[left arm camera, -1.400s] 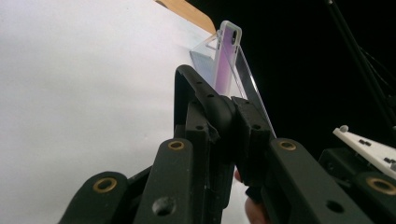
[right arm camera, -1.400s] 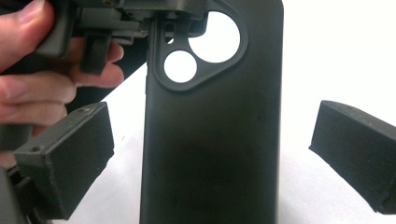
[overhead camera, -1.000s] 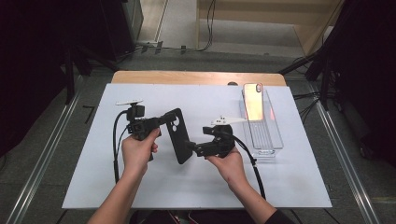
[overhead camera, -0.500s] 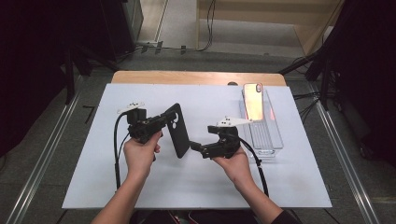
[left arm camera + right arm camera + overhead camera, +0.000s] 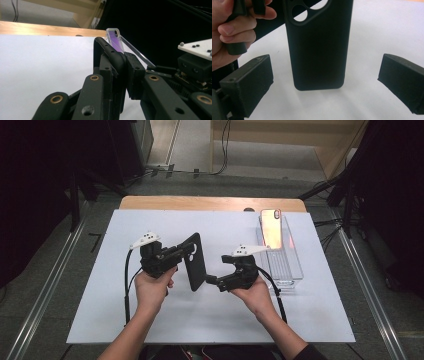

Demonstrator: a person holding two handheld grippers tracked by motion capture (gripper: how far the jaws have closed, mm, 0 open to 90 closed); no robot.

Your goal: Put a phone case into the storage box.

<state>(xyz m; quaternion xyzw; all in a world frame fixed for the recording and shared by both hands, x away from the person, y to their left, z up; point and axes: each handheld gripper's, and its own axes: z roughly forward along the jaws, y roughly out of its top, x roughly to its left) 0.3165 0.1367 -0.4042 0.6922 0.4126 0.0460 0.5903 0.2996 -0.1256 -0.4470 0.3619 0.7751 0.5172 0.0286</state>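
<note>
**Left tool grips a black phone case; right tool stands open beside it**

The left tool (image 5: 176,255) is clamped on the upper edge of a black phone case (image 5: 195,261), its two jaws pressed against either side of the case's rim near the camera cut-out. In the left gripper view the pads (image 5: 133,72) squeeze the thin wall of the case (image 5: 110,53) between them. The case is held off the table, tilted, its lower end pointing toward the near edge of the table.

The right tool (image 5: 212,281) has its jaws spread wide and nothing between the pads. In the right gripper view the two pads (image 5: 249,82) stand well apart on either side of the case's lower end (image 5: 318,47), touching nothing. The left hand's fingers (image 5: 234,30) show at the upper left of that view, wrapped around the left tool's handle.

Both tools sit about the middle of the white table (image 5: 150,320), the left hand (image 5: 152,287) and the right hand (image 5: 255,295) coming in from the near edge.

Toward the far right corner of the table lies a clear plastic tray (image 5: 285,265), long side running from far to near. A phone (image 5: 272,227) in a clear cover leans in the tray's far end, its back showing a pinkish sheen. Along the far edge of the table runs a strip of bare wood (image 5: 210,203).
</note>
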